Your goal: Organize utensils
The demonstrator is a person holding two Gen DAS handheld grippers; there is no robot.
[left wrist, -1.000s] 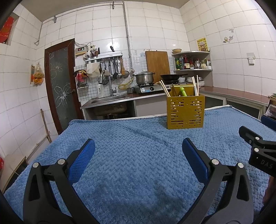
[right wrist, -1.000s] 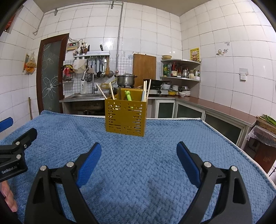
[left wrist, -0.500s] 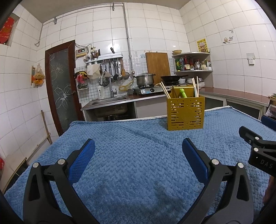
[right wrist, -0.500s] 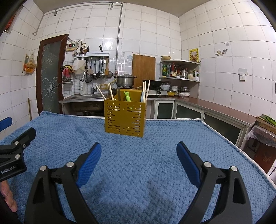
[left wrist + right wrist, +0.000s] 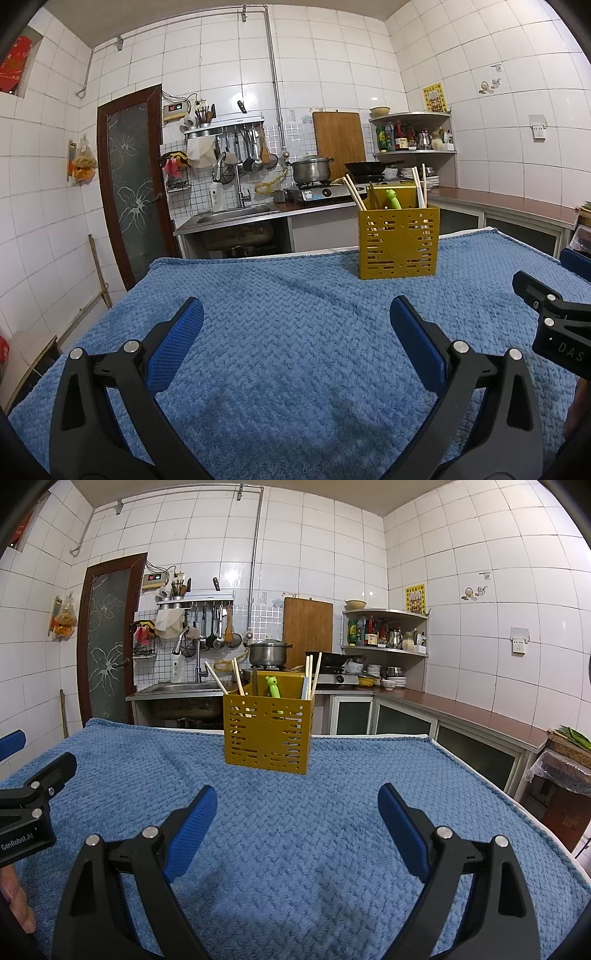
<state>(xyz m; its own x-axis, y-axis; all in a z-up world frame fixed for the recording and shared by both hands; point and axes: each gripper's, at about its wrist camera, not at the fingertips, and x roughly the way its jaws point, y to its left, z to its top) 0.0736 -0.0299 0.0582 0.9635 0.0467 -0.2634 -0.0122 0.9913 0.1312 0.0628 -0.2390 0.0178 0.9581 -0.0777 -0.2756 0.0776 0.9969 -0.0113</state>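
A yellow perforated utensil holder (image 5: 399, 243) (image 5: 269, 733) stands upright on the blue towel-covered table (image 5: 295, 317), toward its far side. Wooden chopsticks (image 5: 353, 193) (image 5: 236, 677) and a green bear-topped utensil (image 5: 392, 197) (image 5: 273, 688) stick up out of it. My left gripper (image 5: 296, 314) hovers open over the towel, well short of the holder, with nothing between its blue pads. My right gripper (image 5: 297, 801) is open too and holds nothing, the holder straight ahead of it. Each gripper shows at the edge of the other's view.
Behind the table runs a kitchen counter with a sink (image 5: 232, 214), a pot on a stove (image 5: 312, 170) and a wall shelf of bottles (image 5: 410, 133). A dark door (image 5: 133, 184) is at the left. A hand (image 5: 18, 901) shows at the lower left.
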